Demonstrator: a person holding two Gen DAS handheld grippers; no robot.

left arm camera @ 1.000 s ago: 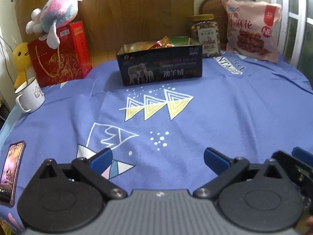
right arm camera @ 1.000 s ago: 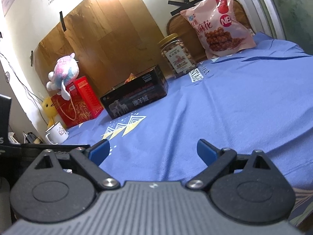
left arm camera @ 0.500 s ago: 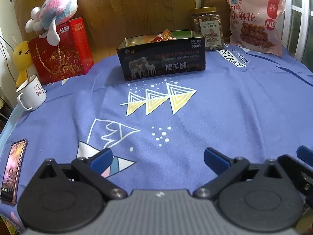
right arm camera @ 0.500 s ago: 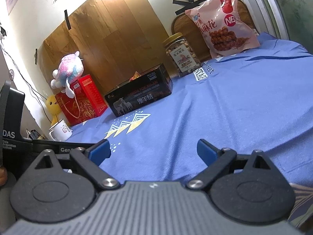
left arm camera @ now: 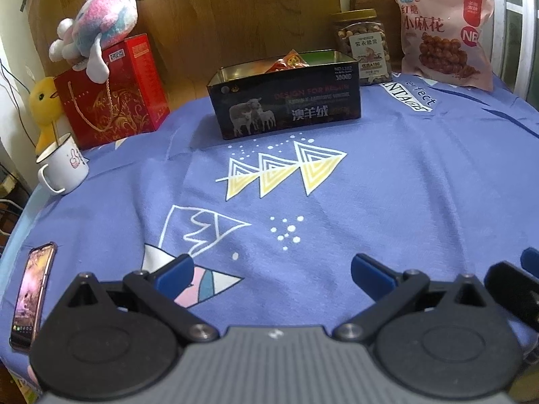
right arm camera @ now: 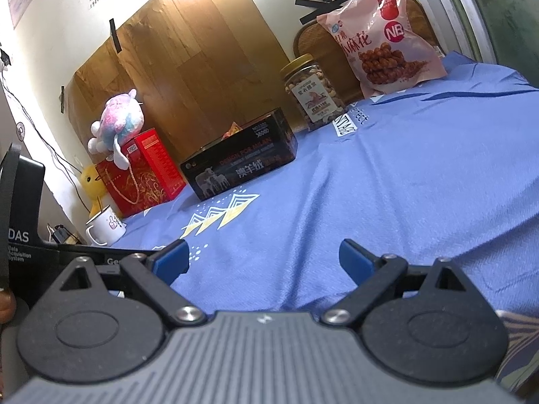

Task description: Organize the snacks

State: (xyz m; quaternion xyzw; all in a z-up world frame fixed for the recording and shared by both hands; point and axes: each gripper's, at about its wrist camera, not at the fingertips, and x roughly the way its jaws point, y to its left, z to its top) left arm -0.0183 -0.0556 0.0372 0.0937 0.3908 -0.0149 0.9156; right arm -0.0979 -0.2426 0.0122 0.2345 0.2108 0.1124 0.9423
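- Table (left arm camera: 421, 181): covered in a blue printed cloth; both tools are held low over its near edge, pointing toward the far wall.
- Left gripper (left arm camera: 273, 269): level, aimed at the centre of the table, blue fingers (left arm camera: 175, 271) spread wide, nothing between them. It sits above the cloth's pink-and-white triangle print.
- Right gripper (right arm camera: 262, 257): just beside the left one, rolled so its view tilts; fingers (right arm camera: 353, 257) likewise wide apart and empty. Its finger tip shows at the right edge of the left wrist view (left arm camera: 530, 262).
- A fingertip of the person's hand (right arm camera: 5, 306) shows at the left margin of the right wrist view, by the other tool's body.
- Snack bag (left arm camera: 441, 32): pink, upright, leaning against the back at far right.
- Red box (left arm camera: 114, 91): far left, with a plush toy (left arm camera: 97, 33) lying on top.
- Tin (left arm camera: 286, 101): black, open, far centre; snack packets (left arm camera: 289, 62) show above its rim.
- Nut jar (left arm camera: 363, 47): upright behind the tin's right end, between the tin and the bag.
- Mug (left arm camera: 64, 165): white, at left edge, in front of a yellow duck toy (left arm camera: 43, 101).
- Phone (left arm camera: 32, 296): flat at near left edge, screen lit.
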